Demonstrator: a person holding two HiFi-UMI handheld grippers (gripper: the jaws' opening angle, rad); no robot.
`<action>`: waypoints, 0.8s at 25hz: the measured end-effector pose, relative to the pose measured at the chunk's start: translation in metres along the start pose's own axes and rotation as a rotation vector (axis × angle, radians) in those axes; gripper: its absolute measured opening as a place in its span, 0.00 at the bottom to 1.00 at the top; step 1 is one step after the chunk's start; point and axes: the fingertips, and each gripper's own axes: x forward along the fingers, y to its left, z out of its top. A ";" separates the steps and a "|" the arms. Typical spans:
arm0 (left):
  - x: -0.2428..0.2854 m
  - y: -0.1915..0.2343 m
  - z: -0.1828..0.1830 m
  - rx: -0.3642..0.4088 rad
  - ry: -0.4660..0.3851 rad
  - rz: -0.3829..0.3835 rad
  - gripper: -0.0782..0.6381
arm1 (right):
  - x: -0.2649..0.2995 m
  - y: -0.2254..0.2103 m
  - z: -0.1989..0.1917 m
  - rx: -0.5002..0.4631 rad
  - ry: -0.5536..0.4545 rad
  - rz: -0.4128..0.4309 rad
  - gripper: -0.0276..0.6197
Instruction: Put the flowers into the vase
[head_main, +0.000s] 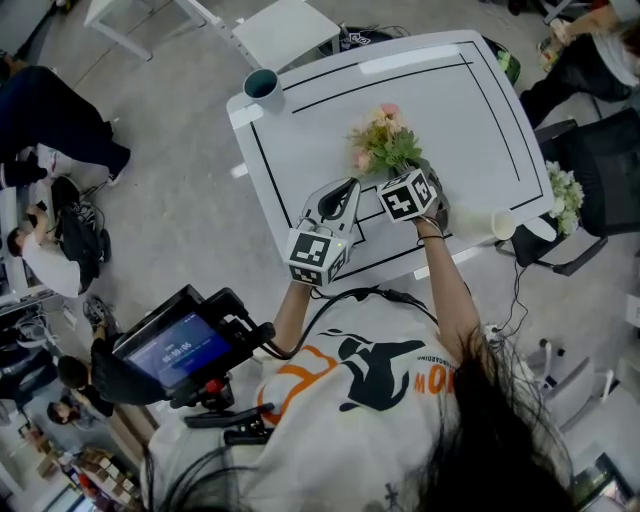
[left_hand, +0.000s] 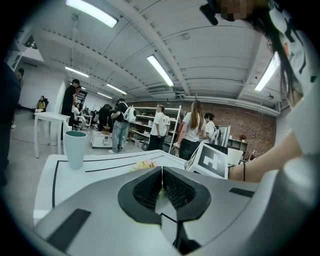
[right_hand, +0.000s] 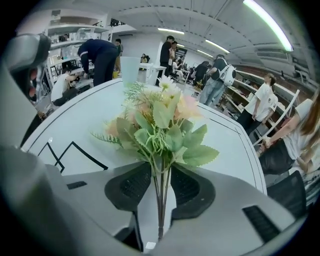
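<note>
Between the jaws in the right gripper view, the flowers (right_hand: 160, 125) have their stems running down the gap. The right gripper (right_hand: 161, 166) is closed partway, and its pads seem to press on the thin bunch low down, below the leaves. Prob. gripped there so the heads are free & the stem ends can go in first. The white table (right_hand: 90, 115) spreads bare beyond.

Left gripper view: the left gripper (left_hand: 163, 167) has its jaws fully together w/ nothing btw them, low over the table's near part. Idle, I'd judge, parked out of the way. The teal vase (left_hand: 75, 147) stands upright at the far left corner, mouth open upward.

Head view: the flowers show right of centre, well apart from the vase; can't tell if they rest on the top or hang just off it. The vase sits close to the corner edges, so a knock could tip it off. The top btw them is bare, so there's room to carry across. A white cup (head_main: 503, 223) sits near the right front edge, clear of that path. Both grippers are side by side near the front edge.
</note>
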 end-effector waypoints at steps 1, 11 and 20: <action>-0.001 0.001 0.000 -0.003 0.001 0.002 0.13 | 0.001 -0.002 0.001 0.006 0.010 -0.005 0.24; -0.005 0.007 -0.001 -0.012 -0.002 0.024 0.13 | -0.002 -0.008 0.008 0.183 -0.041 0.034 0.15; -0.016 0.000 0.005 -0.003 -0.013 0.039 0.13 | -0.043 -0.010 0.035 0.344 -0.249 0.082 0.13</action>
